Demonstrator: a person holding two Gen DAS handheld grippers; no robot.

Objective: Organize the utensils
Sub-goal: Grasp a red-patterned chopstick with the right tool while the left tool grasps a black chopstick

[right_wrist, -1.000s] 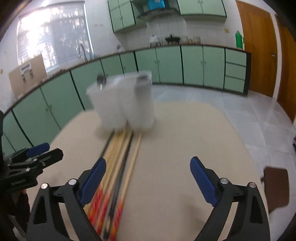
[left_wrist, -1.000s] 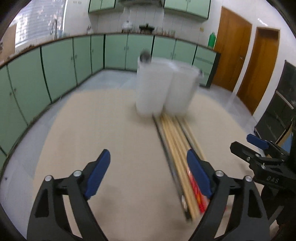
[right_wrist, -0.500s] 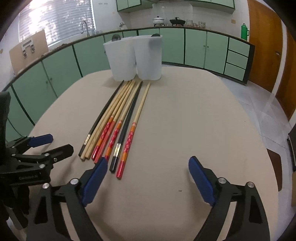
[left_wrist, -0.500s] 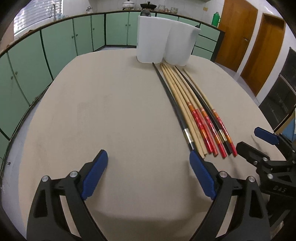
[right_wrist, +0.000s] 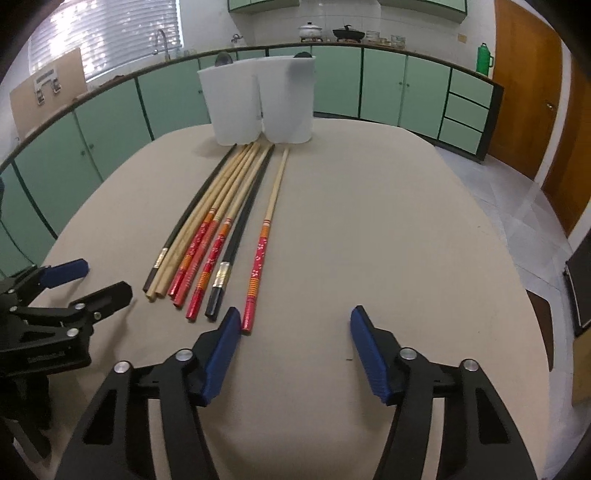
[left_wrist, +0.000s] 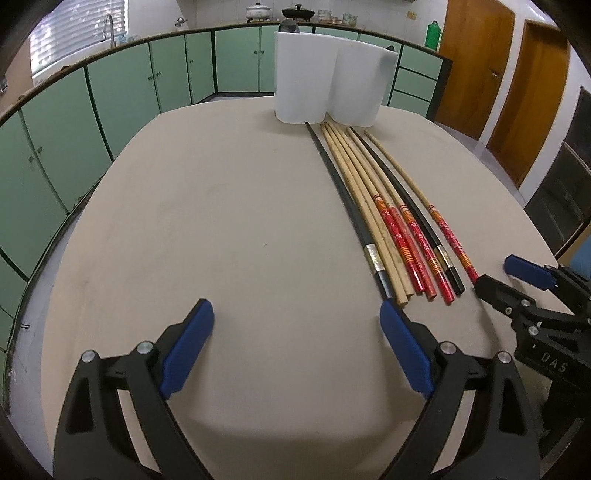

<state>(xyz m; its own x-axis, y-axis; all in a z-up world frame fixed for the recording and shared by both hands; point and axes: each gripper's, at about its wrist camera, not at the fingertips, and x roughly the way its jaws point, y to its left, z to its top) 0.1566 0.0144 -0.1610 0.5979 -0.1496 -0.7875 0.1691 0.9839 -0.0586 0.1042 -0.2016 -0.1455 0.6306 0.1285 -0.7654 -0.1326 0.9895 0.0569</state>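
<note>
Several chopsticks (left_wrist: 384,214) lie side by side on the beige table (left_wrist: 221,221): black, plain wood and red-handled ones, also in the right wrist view (right_wrist: 218,221). One red-handled chopstick (right_wrist: 264,236) lies slightly apart on the right. A white two-cup utensil holder (left_wrist: 328,90) stands at the far end, also in the right wrist view (right_wrist: 258,103). My left gripper (left_wrist: 295,332) is open and empty, left of the handle ends. My right gripper (right_wrist: 293,332) is open and empty, its left finger (right_wrist: 221,347) by the apart chopstick's handle end.
The table's edges curve away on all sides. Green kitchen cabinets (left_wrist: 110,92) line the far walls, wooden doors (left_wrist: 476,66) at the right. Dark utensil tips (left_wrist: 290,26) stick out of the holder.
Both grippers have pulled back and lowered toward the table's near end, so the chopsticks' handle ends came into view. The right gripper's jaws have narrowed somewhat.
</note>
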